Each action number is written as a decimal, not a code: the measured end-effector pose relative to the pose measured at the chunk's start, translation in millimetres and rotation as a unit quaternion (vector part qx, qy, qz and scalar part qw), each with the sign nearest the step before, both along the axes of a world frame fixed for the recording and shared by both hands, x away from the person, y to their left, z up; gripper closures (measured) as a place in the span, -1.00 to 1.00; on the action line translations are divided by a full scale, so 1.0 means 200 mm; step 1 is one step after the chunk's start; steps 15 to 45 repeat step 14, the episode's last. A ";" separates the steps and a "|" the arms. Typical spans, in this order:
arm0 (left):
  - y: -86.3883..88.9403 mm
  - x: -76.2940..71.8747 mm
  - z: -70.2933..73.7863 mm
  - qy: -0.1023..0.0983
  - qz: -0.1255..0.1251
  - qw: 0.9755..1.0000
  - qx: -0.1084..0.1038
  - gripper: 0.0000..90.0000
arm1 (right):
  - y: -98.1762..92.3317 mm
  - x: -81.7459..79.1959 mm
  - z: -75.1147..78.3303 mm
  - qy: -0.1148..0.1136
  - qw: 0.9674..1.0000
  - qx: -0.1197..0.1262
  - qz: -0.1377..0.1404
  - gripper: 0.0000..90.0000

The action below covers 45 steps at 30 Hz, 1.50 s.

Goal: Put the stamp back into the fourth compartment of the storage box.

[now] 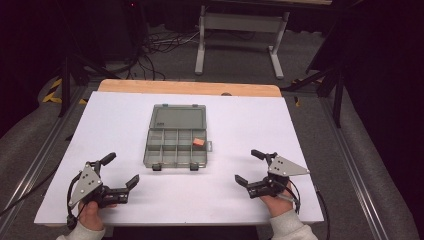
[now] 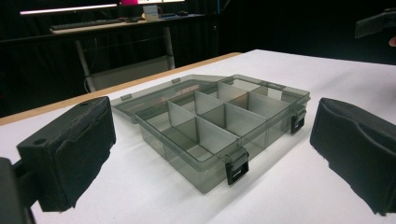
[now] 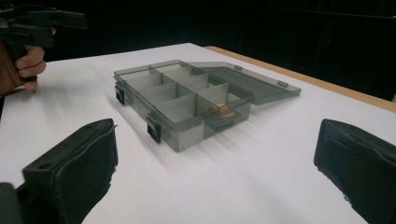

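Note:
A smoky grey plastic organizer box (image 1: 176, 147) lies open at the middle of the white table, its lid (image 1: 178, 117) folded flat toward the far side. Dividers split it into several compartments. A small orange block (image 1: 199, 142) sits in the right-hand compartment of the far row, and part of the block (image 3: 223, 110) shows through the wall. My left gripper (image 1: 120, 170) rests near the front left, open and holding nothing. My right gripper (image 1: 248, 166) rests near the front right, also open and holding nothing. Both point toward the box (image 2: 219, 128).
The white table sheet (image 1: 100, 130) has a wooden edge (image 1: 190, 88) at the far side. Two black latches (image 1: 156, 167) hang on the box's near wall. Beyond the table stand a grey desk frame (image 1: 240, 35), cables and tripod legs on the floor.

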<state>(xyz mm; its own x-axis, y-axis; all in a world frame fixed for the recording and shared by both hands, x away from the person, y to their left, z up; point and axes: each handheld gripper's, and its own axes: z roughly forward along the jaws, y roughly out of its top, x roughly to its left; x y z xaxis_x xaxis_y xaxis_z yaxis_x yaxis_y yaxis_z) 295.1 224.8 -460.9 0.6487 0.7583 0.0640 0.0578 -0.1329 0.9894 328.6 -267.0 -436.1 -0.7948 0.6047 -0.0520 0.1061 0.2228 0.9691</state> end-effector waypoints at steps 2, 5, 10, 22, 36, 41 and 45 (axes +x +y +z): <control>0.00 0.00 0.00 -0.001 -0.001 1.000 0.001 -0.98 | -0.03 -0.01 -0.04 0.004 1.000 0.005 -0.011 -1.00; -0.01 0.00 -0.01 0.000 -0.003 1.000 0.004 -0.98 | -0.04 0.00 -0.05 0.011 1.000 0.005 -0.020 -1.00; -0.01 0.01 -0.01 -0.001 0.000 1.000 0.003 -0.98 | -0.04 0.00 -0.05 0.008 1.000 0.007 -0.020 -1.00; -0.01 0.01 -0.01 0.001 -0.001 1.000 0.002 -0.98 | -0.04 0.00 -0.05 0.008 1.000 0.009 -0.018 -1.00; -0.01 0.01 -0.01 0.001 -0.001 1.000 0.002 -0.98 | -0.04 0.00 -0.05 0.008 1.000 0.009 -0.018 -1.00; -0.01 0.01 -0.01 0.001 -0.001 1.000 0.002 -0.98 | -0.04 0.00 -0.05 0.008 1.000 0.009 -0.018 -1.00; -0.01 0.01 -0.01 0.001 -0.001 1.000 0.002 -0.98 | -0.04 0.00 -0.05 0.008 1.000 0.009 -0.018 -1.00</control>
